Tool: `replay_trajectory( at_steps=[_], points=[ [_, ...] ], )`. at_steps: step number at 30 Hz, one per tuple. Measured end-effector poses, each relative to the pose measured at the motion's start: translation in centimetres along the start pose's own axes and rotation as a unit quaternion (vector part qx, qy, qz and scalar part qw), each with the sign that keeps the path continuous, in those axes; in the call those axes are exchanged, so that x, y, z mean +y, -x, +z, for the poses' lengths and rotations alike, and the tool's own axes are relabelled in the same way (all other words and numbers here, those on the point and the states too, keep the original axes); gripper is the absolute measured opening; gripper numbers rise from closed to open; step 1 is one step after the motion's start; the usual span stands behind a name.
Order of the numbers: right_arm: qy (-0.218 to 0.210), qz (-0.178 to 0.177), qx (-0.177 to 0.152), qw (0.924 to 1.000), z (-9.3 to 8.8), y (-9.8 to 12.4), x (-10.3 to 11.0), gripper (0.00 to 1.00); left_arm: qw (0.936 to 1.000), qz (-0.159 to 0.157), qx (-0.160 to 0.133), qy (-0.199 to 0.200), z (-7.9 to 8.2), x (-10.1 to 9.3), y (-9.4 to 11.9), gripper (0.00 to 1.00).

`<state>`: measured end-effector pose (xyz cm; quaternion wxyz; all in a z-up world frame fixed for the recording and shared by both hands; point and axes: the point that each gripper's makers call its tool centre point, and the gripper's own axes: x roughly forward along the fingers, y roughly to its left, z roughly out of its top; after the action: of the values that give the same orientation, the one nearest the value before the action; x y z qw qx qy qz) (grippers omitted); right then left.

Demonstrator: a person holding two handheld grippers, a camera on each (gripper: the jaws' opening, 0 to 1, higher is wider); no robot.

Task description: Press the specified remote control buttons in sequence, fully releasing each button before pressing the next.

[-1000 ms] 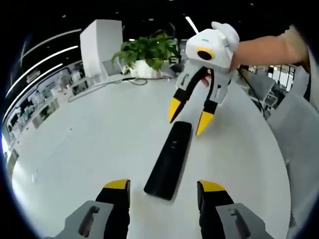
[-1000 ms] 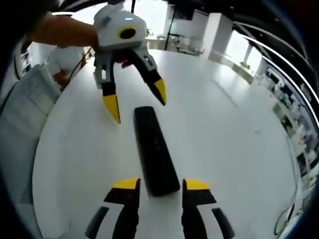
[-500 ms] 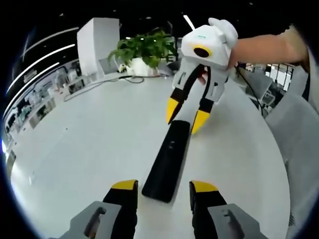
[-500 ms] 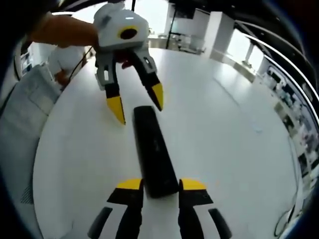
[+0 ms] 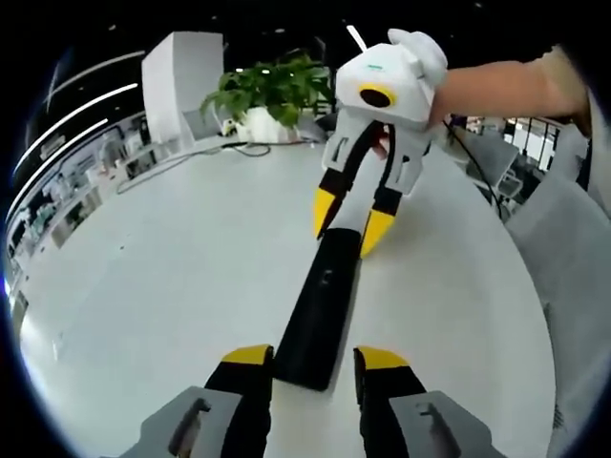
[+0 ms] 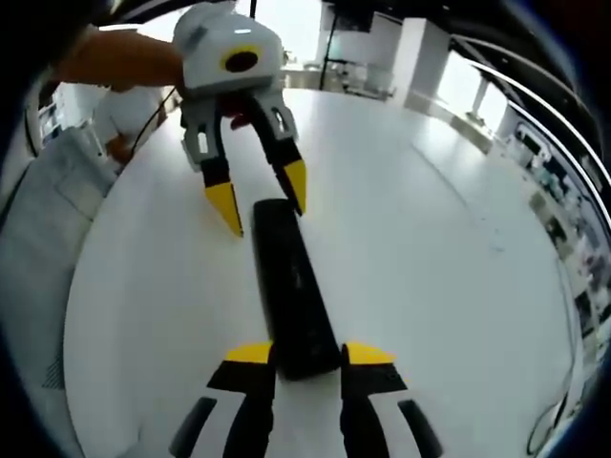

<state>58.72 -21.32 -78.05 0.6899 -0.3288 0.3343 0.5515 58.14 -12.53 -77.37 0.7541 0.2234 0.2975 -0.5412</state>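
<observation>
Two tongs apart | left tongs, right tongs straddling remote ends; white table

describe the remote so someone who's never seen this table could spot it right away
On the big round white table, look between the two yellow-tipped claws facing each other. The remote is the long, slim black bar lying flat there, its ends between their tips. Nothing else there is dark; the potted plant sits at the far edge.
</observation>
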Motion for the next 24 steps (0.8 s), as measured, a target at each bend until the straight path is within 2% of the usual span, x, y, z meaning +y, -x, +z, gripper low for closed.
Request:
replay_trajectory(
  at_steps=[6,20,24],
  points=[
    [-0.001,0.007,0.005,1.0000,-0.07,-0.07,0.13,0.23,1.0000,-0.003,0.007,0.000,-0.10,0.00,0.03,0.27],
    [-0.024,0.021,0.009,0.9994,-0.17,-0.10,0.28,0.22,0.9999,-0.005,0.013,0.006,-0.12,-0.25,-0.36,0.28],
    [-0.020,0.021,0.010,0.9995,-0.16,-0.12,0.30,0.21,0.9998,-0.007,0.014,0.008,-0.08,-0.09,-0.40,0.27]
  ],
)
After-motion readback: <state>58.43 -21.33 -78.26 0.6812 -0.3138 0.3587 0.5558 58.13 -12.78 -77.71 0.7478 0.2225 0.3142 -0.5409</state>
